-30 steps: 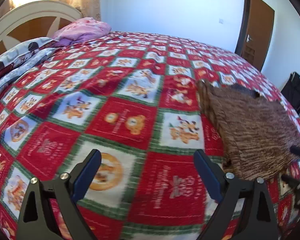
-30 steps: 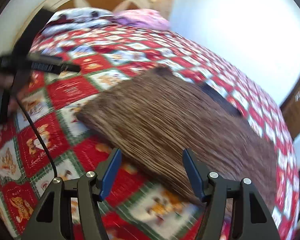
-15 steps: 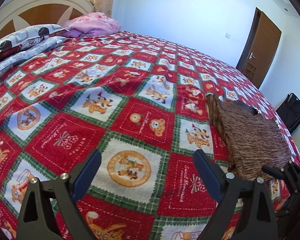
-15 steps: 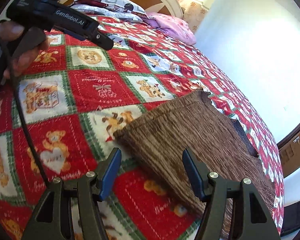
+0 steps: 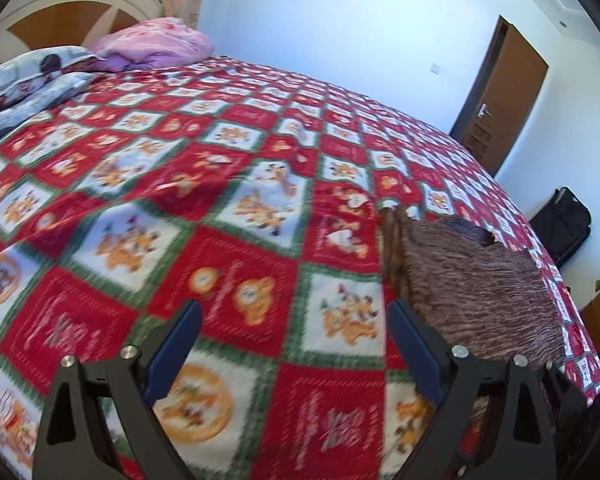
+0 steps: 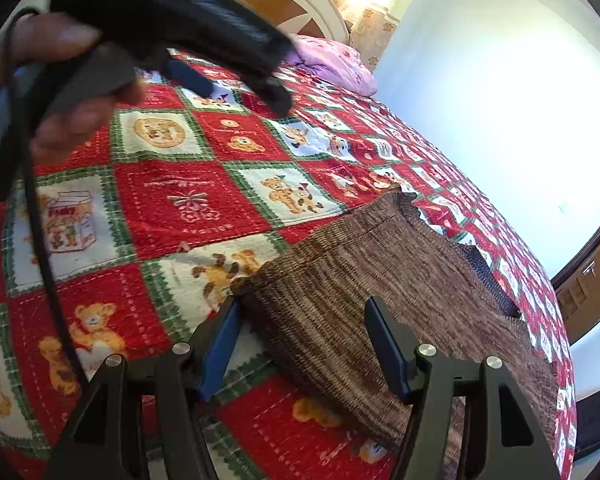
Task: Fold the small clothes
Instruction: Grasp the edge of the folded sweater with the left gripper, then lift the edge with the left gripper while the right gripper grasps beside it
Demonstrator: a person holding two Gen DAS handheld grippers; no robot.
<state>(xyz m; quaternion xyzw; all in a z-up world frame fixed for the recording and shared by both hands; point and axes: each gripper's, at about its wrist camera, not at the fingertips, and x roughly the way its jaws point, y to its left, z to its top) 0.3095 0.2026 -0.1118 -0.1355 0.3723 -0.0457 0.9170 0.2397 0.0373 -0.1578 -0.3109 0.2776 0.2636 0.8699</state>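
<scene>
So the bed had this loud red, green and white Christmas quilt [image 5: 236, 240] covered in teddy bear squares, and the brown ribbed knit top [image 6: 380, 280] was lying flat on it, toward the side of the bed nearer the brown door [image 5: 504, 92], well away from the pillows. The person had a claw tool in each hand. The right gripper [image 6: 300, 316] was angled down right at the near corner of the knit top, jaws spread apart with the corner of the fabric sitting between the two blue pads, but the pads weren't pressing on it from what I could see, so not a grip. The left gripper [image 5: 294, 320] was off to the side over bare quilt, jaws wide apart with nothing between them, and the top lay just past its right-hand finger [image 5: 416, 344]. From the right side you could see the person's left hand [image 6: 60, 92] wrapped around the black handle of that tool, with a black cable [image 6: 40, 220] hanging down from it, all a bit blurry. Up at the head of the bed there was a pink pillow [image 5: 156, 42] and a grey patterned one [image 5: 28, 80] against the white and wood headboard [image 5: 80, 16], and a black bag [image 5: 564, 224] sat on the floor by the wall near the door.
</scene>
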